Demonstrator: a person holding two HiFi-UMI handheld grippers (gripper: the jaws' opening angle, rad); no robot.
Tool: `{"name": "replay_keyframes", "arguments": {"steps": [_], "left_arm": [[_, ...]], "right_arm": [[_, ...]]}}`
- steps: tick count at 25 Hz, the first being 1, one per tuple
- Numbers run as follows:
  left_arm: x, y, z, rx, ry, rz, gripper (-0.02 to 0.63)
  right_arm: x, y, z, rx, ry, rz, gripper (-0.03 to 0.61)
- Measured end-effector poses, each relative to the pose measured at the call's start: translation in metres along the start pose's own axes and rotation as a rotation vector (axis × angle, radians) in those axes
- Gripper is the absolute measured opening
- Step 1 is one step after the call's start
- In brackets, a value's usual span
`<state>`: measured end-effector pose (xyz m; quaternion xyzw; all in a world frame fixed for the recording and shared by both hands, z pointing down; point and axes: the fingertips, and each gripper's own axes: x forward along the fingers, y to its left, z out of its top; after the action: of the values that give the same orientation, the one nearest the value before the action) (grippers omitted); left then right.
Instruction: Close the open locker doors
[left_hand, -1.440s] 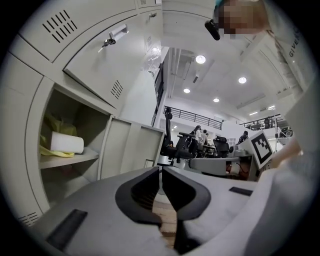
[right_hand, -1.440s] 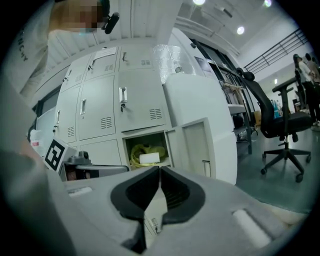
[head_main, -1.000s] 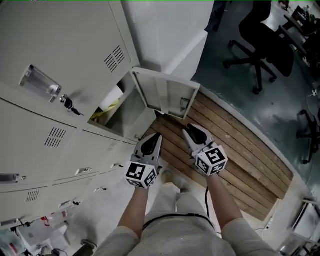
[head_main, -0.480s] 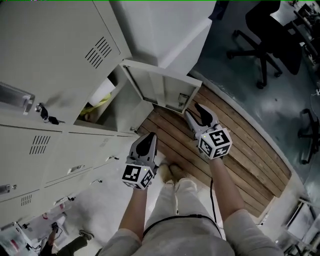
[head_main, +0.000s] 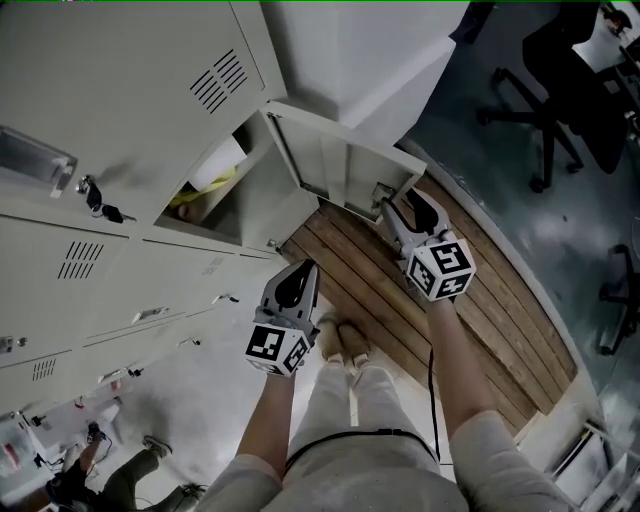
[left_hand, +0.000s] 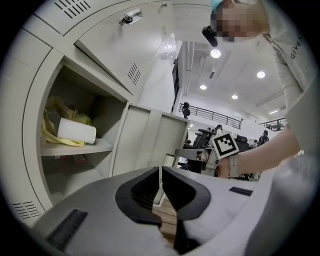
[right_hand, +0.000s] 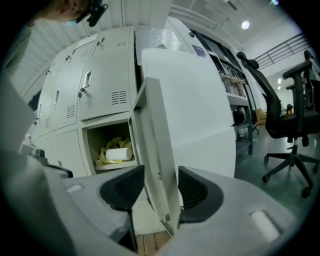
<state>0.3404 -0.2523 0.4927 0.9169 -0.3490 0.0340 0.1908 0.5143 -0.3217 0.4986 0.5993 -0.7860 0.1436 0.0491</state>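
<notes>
One locker door (head_main: 335, 165) stands swung out from the grey locker bank (head_main: 120, 90). Its compartment (head_main: 215, 195) holds a white roll (left_hand: 76, 131) on yellow material. My right gripper (head_main: 402, 205) is at the door's free edge near the latch. Its jaws have just been opening, and in the right gripper view the door's edge (right_hand: 157, 165) stands between the spread jaws of the right gripper (right_hand: 161, 175) with a gap on the left side. My left gripper (head_main: 303, 268) hangs lower left, in front of closed lockers, shut with nothing in it. In its own view the left gripper (left_hand: 161, 172) points toward the open compartment (left_hand: 75, 150).
I stand on a wooden slat platform (head_main: 470, 290). A white cabinet (head_main: 350, 50) sits beyond the door. An office chair (head_main: 570, 100) is on the dark floor at upper right. Keys (head_main: 100, 205) hang from a closed locker. Another person (head_main: 90, 480) is at lower left.
My right gripper has moved up to the door's free edge and its jaws have spread around that edge. The left gripper has stayed near the same place, shut.
</notes>
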Motion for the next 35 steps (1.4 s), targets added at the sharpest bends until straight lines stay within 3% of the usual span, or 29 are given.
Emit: {"name": "replay_keyframes", "arguments": {"steps": [17, 35], "left_arm": [[-0.023, 0.016, -0.006, 0.0, -0.028, 0.098, 0.017], [-0.067, 0.045, -0.009, -0.032, -0.062, 0.23, 0.017]], "right_arm": [[-0.019, 0.049, -0.014, -0.039, 0.02, 0.143, 0.17], [-0.021, 0.138, -0.035, -0.11, 0.059, 0.336, 0.129]]}}
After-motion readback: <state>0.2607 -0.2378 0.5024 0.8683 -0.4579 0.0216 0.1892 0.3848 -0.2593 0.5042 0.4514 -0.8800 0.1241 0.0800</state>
